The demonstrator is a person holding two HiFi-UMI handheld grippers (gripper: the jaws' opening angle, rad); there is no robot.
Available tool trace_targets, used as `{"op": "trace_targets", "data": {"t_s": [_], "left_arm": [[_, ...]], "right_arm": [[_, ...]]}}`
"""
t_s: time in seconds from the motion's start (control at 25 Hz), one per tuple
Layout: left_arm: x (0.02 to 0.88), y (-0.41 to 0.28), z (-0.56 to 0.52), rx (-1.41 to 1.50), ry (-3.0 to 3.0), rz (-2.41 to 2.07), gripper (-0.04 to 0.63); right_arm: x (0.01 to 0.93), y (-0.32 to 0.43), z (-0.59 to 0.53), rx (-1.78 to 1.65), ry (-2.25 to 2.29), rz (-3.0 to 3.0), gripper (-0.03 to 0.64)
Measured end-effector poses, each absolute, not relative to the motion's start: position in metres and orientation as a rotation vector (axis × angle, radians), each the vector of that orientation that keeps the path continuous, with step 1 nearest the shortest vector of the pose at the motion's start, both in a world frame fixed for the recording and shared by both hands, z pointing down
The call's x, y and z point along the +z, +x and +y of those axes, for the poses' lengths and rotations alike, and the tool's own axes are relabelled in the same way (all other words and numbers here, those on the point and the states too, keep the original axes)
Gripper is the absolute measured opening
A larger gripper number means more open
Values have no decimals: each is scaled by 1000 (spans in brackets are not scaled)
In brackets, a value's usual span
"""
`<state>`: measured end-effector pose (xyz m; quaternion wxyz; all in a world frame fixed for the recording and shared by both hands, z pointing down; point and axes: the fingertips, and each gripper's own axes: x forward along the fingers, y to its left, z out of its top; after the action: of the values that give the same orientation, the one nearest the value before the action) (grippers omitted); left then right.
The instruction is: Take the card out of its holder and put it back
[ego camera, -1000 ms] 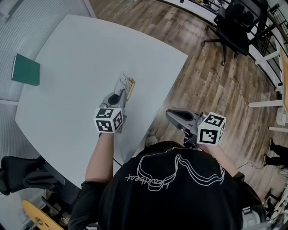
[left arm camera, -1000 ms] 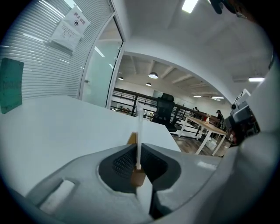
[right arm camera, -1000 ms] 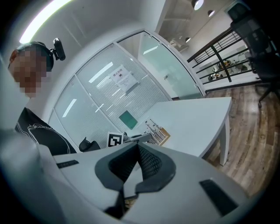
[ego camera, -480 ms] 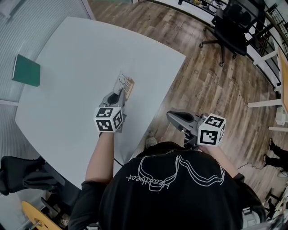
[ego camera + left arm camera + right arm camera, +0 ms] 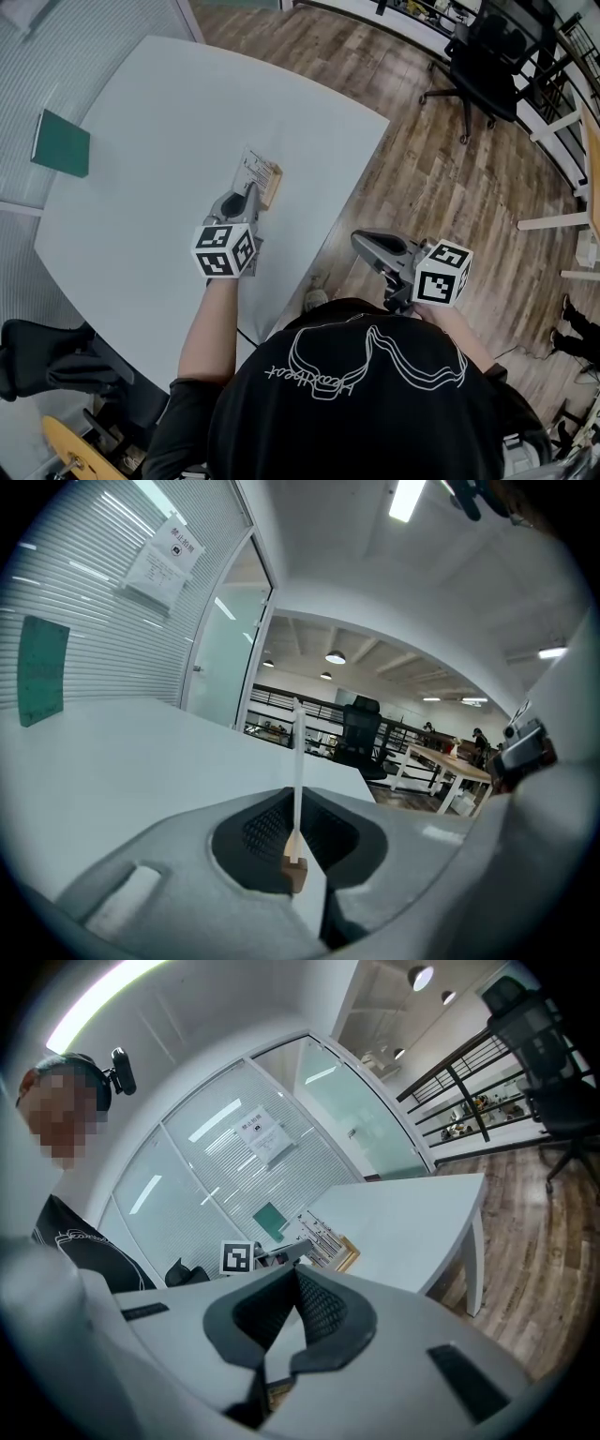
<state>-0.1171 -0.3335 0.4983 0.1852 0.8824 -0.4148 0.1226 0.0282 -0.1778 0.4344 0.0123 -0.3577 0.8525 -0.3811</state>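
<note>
Gripping the thin white card (image 5: 298, 761) just above its small wooden holder (image 5: 295, 872), the left gripper (image 5: 246, 198) may lift that holder too; the closed, empty right gripper (image 5: 364, 242) hangs well apart from it.

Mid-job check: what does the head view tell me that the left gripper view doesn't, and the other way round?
Head view only: the right gripper, held off the table's edge above the wood floor, and the printed face of the card. Left gripper view only: the card seen edge-on and upright, the left gripper closed on it, with the wooden holder at its foot. Both: the card, its holder, the white table and the green pad near the table's left edge.
</note>
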Motion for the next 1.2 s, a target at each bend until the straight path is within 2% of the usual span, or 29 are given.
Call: {"op": "trace_targets", "data": {"t_s": [0.36,0.6,1.2], "left_arm": [[457,-126,-324,283,2487,-1240,25],[418,-108,-304,241,2512,-1245,25],[359,-52,-208,117,2474,-1133,25]], "right_arm": [[424,66,-178,-1141,-1243,2538,8],[408,88,-183,-1082,-1240,2545,8],[364,70,-199,-800,-949,2910,8]]}}
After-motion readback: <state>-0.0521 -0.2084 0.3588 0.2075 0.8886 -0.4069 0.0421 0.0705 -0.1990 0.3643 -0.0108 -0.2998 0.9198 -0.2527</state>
